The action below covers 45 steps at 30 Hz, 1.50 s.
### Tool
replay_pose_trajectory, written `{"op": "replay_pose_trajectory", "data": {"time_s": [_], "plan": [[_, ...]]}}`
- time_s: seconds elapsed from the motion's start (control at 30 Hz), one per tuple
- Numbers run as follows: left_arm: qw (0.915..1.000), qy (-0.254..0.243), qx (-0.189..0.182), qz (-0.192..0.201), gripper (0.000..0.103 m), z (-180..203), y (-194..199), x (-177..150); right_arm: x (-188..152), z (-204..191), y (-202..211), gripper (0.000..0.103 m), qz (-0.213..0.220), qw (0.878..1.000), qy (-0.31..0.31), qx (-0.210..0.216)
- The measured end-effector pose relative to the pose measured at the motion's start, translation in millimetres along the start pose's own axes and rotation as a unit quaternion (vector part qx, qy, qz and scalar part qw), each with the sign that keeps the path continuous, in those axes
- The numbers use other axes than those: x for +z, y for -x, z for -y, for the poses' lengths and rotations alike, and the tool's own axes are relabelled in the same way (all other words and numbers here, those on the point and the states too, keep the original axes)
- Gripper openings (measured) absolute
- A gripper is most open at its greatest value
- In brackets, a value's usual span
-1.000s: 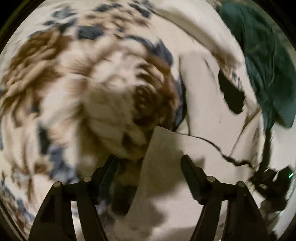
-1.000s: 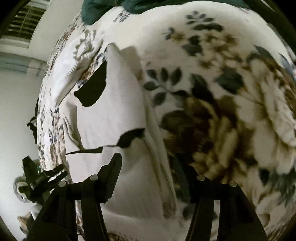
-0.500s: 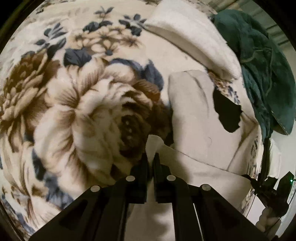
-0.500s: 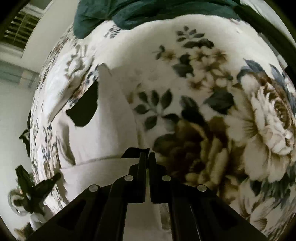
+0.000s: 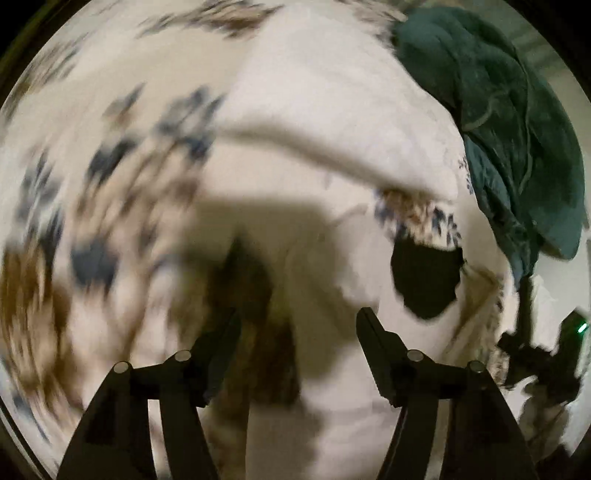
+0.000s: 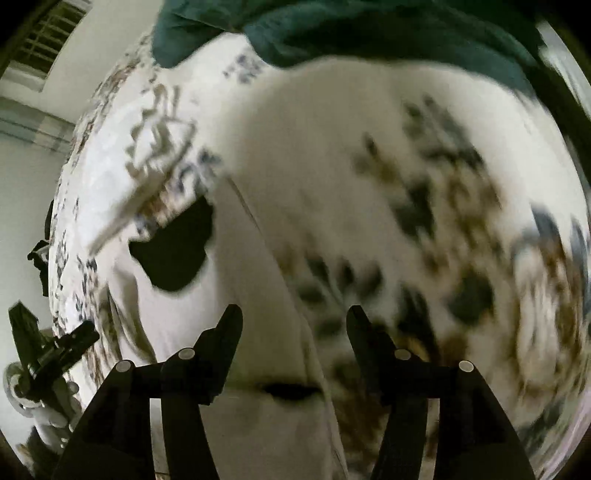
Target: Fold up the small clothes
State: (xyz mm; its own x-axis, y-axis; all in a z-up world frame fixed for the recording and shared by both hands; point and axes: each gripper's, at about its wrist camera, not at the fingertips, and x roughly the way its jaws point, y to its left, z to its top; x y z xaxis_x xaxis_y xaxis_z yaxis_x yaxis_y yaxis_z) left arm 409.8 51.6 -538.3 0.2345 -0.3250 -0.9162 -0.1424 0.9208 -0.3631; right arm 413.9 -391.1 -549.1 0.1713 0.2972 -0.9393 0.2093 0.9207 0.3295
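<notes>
A small white garment (image 5: 332, 258) lies flat on a floral blanket (image 5: 92, 184), with a black patch (image 5: 424, 284) near its far end. It also shows in the right wrist view (image 6: 258, 295), with the same black patch (image 6: 173, 254). My left gripper (image 5: 297, 328) is open and empty above the garment's near part. My right gripper (image 6: 293, 326) is open and empty above the garment's right edge. Both views are blurred by motion.
A dark green garment (image 5: 517, 129) lies heaped at the far side, also in the right wrist view (image 6: 369, 29). A white folded cloth (image 5: 332, 110) lies behind the garment. The other gripper shows at the right edge (image 5: 535, 354) and at the lower left (image 6: 48, 350).
Both grippers were shut on the garment's near edge half a second ago; now both are open, the cloth is let go, and both have moved forward over the garment.
</notes>
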Motion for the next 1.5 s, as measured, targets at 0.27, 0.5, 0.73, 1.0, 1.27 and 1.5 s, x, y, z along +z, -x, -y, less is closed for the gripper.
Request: {"op": "replay_pose_trajectory", "data": {"time_s": [0.27, 0.5, 0.73, 1.0, 1.27, 1.5], "plan": [[0.9917, -0.101, 0.04, -0.069, 0.057, 46, -87, 59, 90, -67, -67, 0.058, -0.027, 0.995, 0.075, -0.057], [0.9899, -0.141, 0.009, -0.003, 0.003, 60, -37, 43, 84, -82, -60, 0.004, -0.001, 0.994, 0.096, -0.043], [0.9912, -0.101, -0.048, 0.071, 0.003, 47, 62, -11, 29, -71, 28, 0.004, 0.052, 0.995, 0.078, 0.025], [0.995, 0.009, -0.092, 0.039, 0.005, -8, 89, -127, -110, -40, 78, 0.004, 0.026, 0.994, 0.085, 0.066], [0.9849, 0.124, -0.081, -0.088, 0.038, -77, 55, -225, -220, 20, 20, 0.008, -0.119, 0.989, 0.092, 0.014], [0.9779, 0.177, -0.104, -0.041, 0.055, -91, 75, -194, -216, 59, 53, 0.05, -0.085, 0.996, 0.005, 0.027]]}}
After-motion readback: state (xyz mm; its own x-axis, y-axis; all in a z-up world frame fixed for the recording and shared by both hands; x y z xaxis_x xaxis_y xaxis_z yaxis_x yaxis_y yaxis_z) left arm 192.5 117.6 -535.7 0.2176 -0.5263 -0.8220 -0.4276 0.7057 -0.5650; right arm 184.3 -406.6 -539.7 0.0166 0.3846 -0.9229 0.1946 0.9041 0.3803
